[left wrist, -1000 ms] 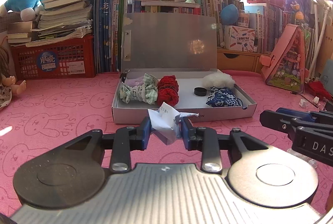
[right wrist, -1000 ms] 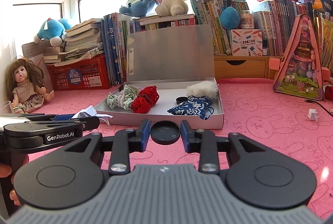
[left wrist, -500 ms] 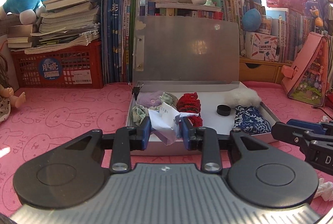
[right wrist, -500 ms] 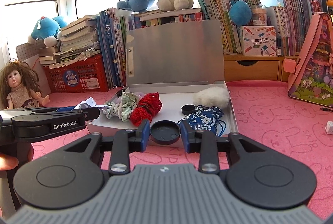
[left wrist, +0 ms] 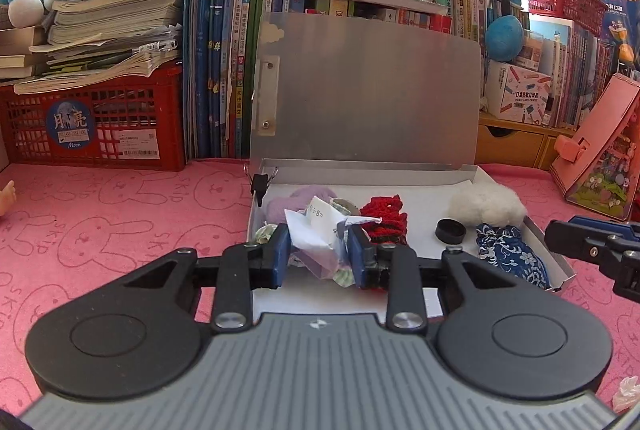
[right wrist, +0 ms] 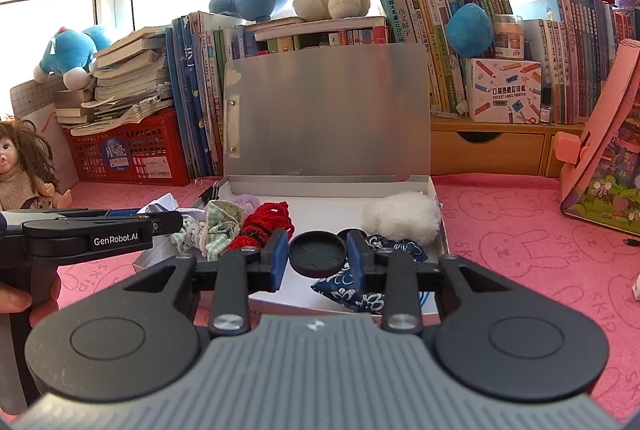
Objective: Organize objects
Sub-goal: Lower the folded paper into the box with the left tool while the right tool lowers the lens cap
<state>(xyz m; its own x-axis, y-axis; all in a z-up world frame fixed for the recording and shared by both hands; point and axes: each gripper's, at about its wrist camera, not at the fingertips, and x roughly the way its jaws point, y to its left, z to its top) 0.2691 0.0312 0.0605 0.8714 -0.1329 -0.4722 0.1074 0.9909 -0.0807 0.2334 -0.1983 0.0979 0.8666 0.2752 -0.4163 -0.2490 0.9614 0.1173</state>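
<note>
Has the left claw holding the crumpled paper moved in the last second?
Yes. The left claw with the crumpled paper came forward over the open box.

My left tool (right wrist: 160,220) carries a white "GenRobot.AI" label on its black arm. The round blue sticker on the red plastic crate (left wrist: 96,122) reads "Moon". The white printer box (right wrist: 506,90) says "POCKET LABEL PRINTER". "SKIP" is stamped across the pink bunny-print surface (left wrist: 120,206).
</note>
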